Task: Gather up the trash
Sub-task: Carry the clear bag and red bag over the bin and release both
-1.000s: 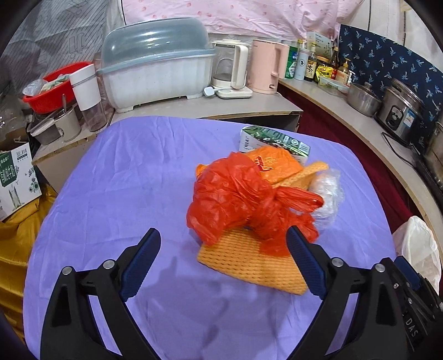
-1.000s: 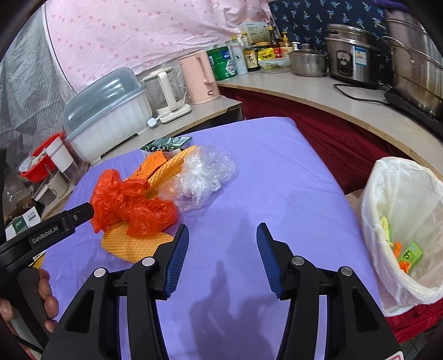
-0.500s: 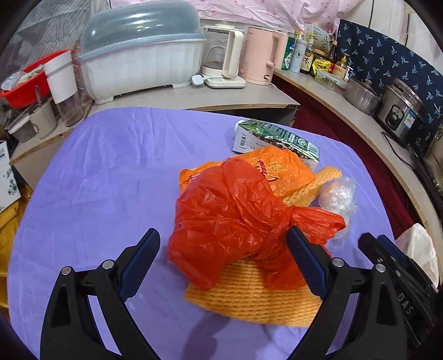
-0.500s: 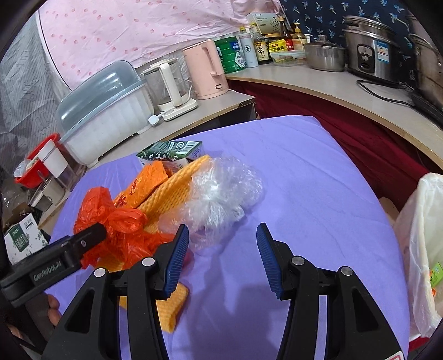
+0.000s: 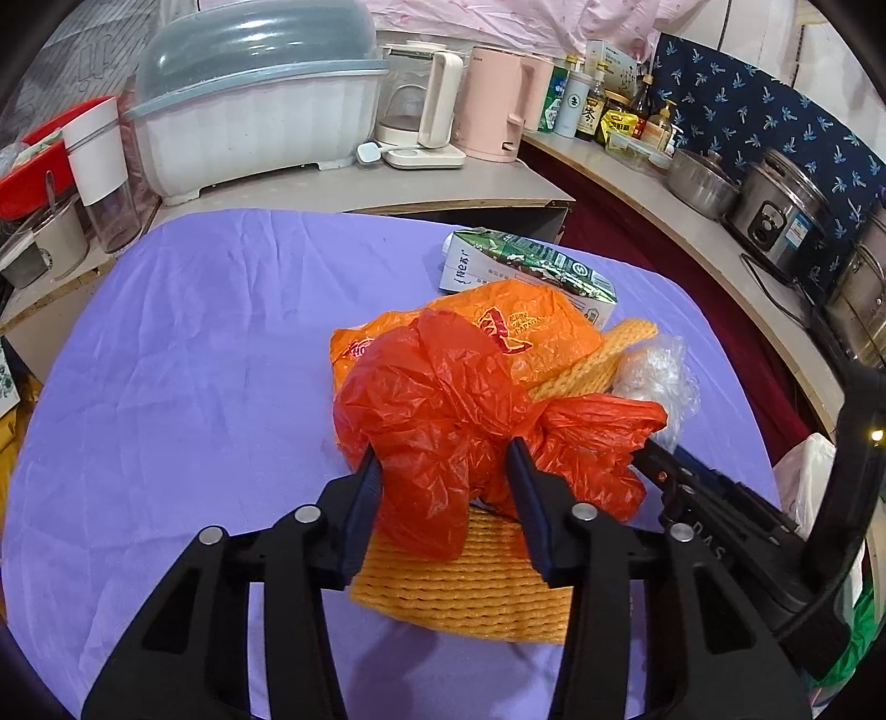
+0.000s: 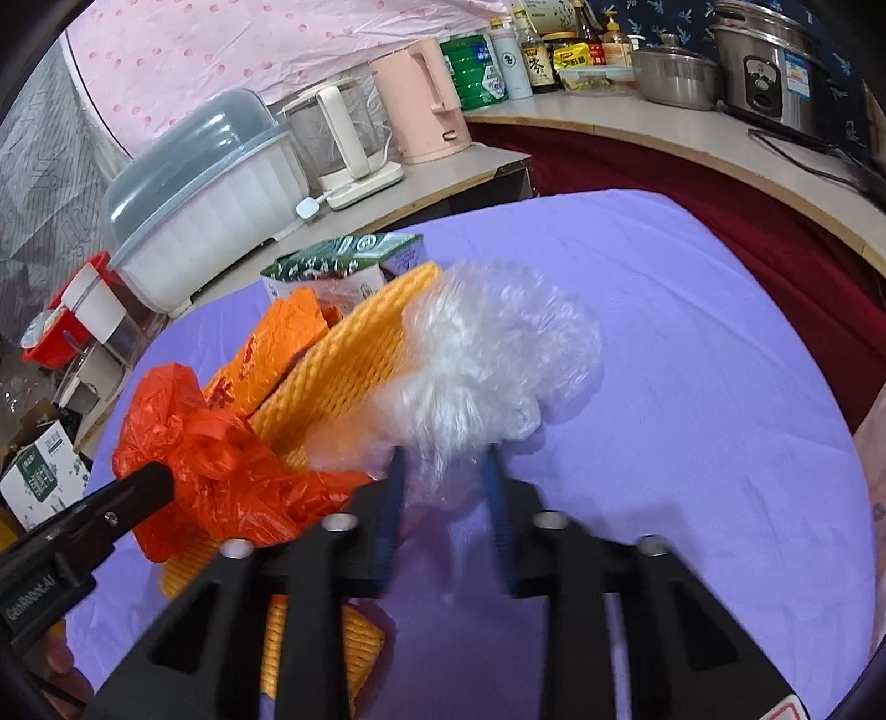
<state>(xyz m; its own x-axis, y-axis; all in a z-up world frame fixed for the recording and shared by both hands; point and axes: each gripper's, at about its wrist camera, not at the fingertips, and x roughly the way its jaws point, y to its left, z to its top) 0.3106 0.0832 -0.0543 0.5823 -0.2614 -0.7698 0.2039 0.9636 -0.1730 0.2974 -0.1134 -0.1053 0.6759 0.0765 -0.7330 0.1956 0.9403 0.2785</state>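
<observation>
Left gripper [image 5: 443,487] pinched the red bag [image 5: 443,421], jaws partly closed. Right gripper [image 6: 443,493] gripped the clear bag [image 6: 487,360], jaws narrow, blurred.

A purple cloth [image 5: 183,343] covered the table in the foreground. Behind it ran a pale countertop [image 5: 354,185] that curved round to the right above a dark red panel [image 6: 692,205]. On the counter stood a white dish rack with a grey domed lid [image 5: 249,99], a glass kettle [image 5: 421,119], a pink kettle [image 5: 495,108], a row of bottles and jars [image 5: 603,105], a steel pot [image 5: 700,180] and a rice cooker [image 5: 783,216]. A pink dotted sheet [image 6: 266,44] hung on the back wall, and dark blue patterned fabric [image 5: 736,119] hung behind the cookers. A red basin [image 5: 25,171] sat at far left.
</observation>
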